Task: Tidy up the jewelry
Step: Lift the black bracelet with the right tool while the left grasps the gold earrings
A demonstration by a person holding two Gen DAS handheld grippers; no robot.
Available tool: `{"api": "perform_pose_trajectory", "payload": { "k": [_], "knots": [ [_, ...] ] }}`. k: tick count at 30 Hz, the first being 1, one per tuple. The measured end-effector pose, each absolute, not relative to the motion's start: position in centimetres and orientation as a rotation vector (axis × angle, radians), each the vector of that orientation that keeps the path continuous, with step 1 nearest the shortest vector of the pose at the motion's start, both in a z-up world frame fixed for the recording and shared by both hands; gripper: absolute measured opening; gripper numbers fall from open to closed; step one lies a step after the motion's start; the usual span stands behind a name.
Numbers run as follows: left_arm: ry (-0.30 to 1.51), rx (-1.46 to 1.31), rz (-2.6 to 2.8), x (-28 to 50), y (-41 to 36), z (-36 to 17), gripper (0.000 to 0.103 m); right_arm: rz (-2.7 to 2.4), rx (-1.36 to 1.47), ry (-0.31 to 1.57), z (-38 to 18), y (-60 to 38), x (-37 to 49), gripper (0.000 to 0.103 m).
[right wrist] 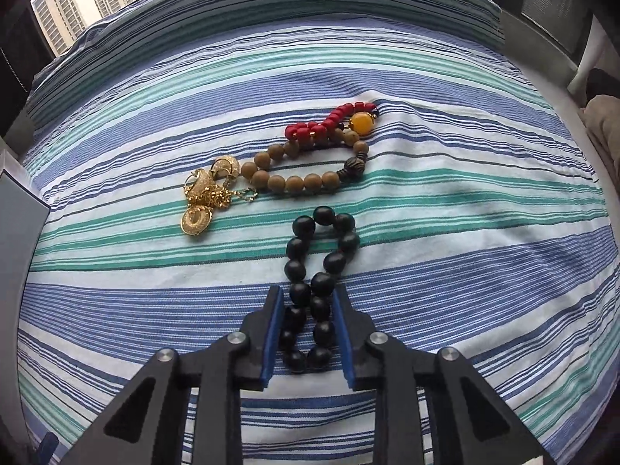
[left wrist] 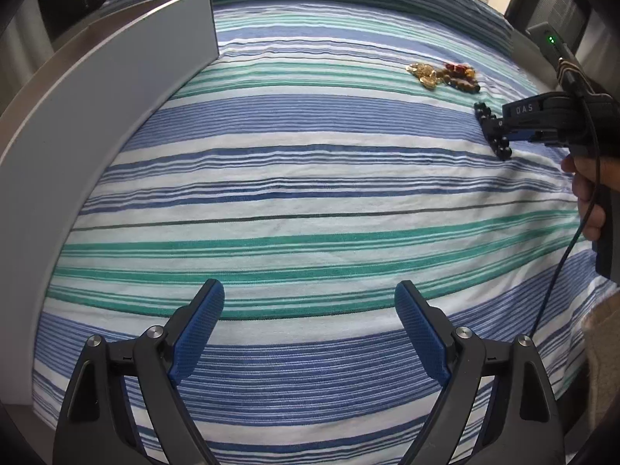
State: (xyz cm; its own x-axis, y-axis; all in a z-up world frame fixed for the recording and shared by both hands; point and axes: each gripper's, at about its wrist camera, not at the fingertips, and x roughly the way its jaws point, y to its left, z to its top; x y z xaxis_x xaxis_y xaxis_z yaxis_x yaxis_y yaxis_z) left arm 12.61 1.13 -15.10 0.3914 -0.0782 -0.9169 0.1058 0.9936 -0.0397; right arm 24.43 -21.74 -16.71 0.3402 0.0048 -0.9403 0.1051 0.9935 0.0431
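Note:
My right gripper [right wrist: 308, 298] is shut on a black bead bracelet [right wrist: 316, 267], whose loop sticks out ahead of the fingers over the striped cloth. Beyond it lie a tan bead bracelet [right wrist: 298, 178], a red bead bracelet with an amber bead [right wrist: 329, 120], and gold jewelry [right wrist: 205, 197]. In the left wrist view the right gripper [left wrist: 500, 131] holds the black beads [left wrist: 484, 110] at the right, near the jewelry pile [left wrist: 441, 75]. My left gripper [left wrist: 310, 302] is open and empty above the cloth's near part.
A grey box with an upright wall [left wrist: 116, 89] stands at the left edge of the striped cloth [left wrist: 294, 178]; its corner shows in the right wrist view [right wrist: 15, 209]. Windows lie beyond the far edge. A hand and cable [left wrist: 589, 201] are at the right.

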Motion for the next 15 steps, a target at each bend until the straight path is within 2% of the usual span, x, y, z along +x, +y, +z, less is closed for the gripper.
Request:
{"api": "perform_pose_trajectory", "payload": {
  "k": [7, 9, 14, 15],
  "knots": [
    [1.184, -0.017, -0.3, 20.7, -2.3, -12.0, 0.091, 0.048, 0.041, 1.316, -15.5, -21.9, 21.7, 0.025],
    [1.177, 0.016, -0.34, 24.3, -4.4, -11.3, 0.093, 0.053, 0.085, 1.306, -14.7, -23.1, 21.2, 0.04],
    [1.233, 0.08, -0.403, 32.6, -10.3, -12.8, 0.092, 0.057, 0.208, 1.236, -12.8, -25.4, 20.2, 0.041],
    [1.239, 0.093, -0.388, 34.1, -11.1, -13.4, 0.088, 0.059, 0.235, 1.223, -12.6, -25.8, 20.2, 0.041]
  ]
}}
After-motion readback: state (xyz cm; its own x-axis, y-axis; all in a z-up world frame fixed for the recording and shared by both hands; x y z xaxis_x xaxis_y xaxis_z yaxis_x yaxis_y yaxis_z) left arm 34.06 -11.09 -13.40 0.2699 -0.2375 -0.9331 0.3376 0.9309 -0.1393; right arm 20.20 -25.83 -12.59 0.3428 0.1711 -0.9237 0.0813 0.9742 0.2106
